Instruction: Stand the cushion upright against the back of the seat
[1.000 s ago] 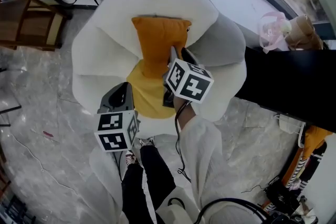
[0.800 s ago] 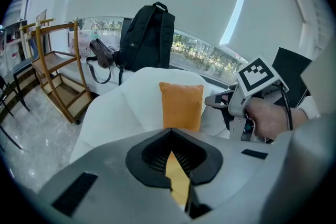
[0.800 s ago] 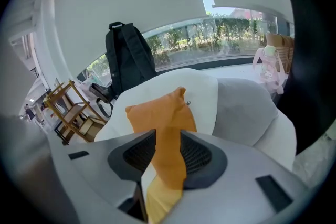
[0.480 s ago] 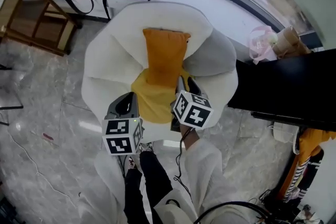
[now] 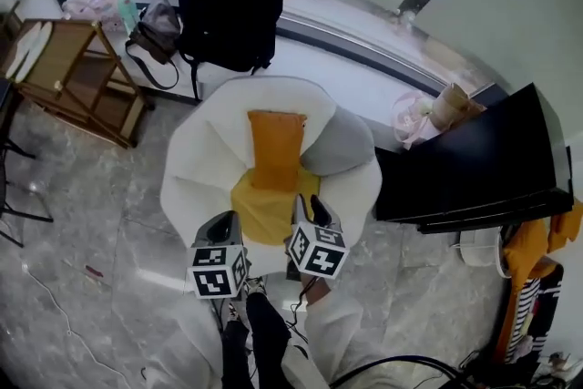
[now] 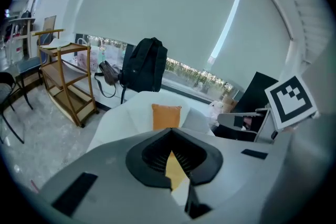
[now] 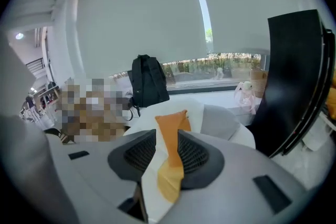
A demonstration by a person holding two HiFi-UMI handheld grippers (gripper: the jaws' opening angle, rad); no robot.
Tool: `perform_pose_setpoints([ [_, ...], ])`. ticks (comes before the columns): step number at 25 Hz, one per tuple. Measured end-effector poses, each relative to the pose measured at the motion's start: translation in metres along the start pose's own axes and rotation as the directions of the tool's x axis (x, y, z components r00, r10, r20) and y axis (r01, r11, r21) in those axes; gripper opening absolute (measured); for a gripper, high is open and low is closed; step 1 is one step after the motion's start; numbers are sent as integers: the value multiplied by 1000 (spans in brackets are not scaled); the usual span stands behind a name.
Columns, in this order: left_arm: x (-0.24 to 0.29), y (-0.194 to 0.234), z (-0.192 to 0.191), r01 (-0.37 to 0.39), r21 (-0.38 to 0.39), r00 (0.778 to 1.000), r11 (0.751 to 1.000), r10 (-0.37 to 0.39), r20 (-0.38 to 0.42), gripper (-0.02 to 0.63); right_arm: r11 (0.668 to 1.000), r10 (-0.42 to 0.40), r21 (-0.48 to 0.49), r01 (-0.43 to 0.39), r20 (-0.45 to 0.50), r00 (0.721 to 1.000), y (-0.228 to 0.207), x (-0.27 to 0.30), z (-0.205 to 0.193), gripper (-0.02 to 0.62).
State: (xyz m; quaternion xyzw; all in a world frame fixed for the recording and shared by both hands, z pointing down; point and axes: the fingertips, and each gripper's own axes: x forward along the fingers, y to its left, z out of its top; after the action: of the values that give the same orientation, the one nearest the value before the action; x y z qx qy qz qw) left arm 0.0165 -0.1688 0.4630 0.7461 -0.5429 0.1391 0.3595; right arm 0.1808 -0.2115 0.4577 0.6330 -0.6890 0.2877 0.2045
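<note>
Head view: one white armchair (image 5: 196, 164). One orange cushion (image 5: 276, 150) stands upright against its back, above one yellow seat pad (image 5: 260, 212). One grey cushion (image 5: 344, 146) leans just to the right. The left hand-held gripper (image 5: 221, 223) and right hand-held gripper (image 5: 308, 207) hang over the seat's front, well apart from the orange cushion; their marker cubes hide the seat's front edge. One black backpack (image 5: 230, 9) stands behind the armchair, and one wooden shelf (image 5: 68, 77) to the left.

Left gripper view: jaws spread a little, nothing between them. Only a sliver of yellow seat pad shows through the gap, and the gripper body covers the lower armchair.

Right gripper view: jaws spread and empty. The far-off orange cushion shows through the gap, its lower edge hidden.
</note>
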Motion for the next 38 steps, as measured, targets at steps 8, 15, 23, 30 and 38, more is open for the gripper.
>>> perform_pose_setpoints([
  [8,-109,-31,20,20,-81,999,996,-17,40,6,999,7,39,-8,7,1000,29,-115,-1,163],
  [15,-177,-65,28,59,20,996,998,-60,69,6,999,-49,-15,50,67,997,36,-196,5,83],
  [23,-214,-87,34,103,84,990,991,-110,85,6,999,-25,-39,29,88,996,49,-241,11,66],
  [30,-225,-98,38,128,107,986,986,-139,95,6,994,-98,-38,104,121,988,31,-265,15,64],
  [38,-231,-138,36,144,217,982,965,-166,86,6,989,-136,-27,143,167,976,11,-291,19,63],
])
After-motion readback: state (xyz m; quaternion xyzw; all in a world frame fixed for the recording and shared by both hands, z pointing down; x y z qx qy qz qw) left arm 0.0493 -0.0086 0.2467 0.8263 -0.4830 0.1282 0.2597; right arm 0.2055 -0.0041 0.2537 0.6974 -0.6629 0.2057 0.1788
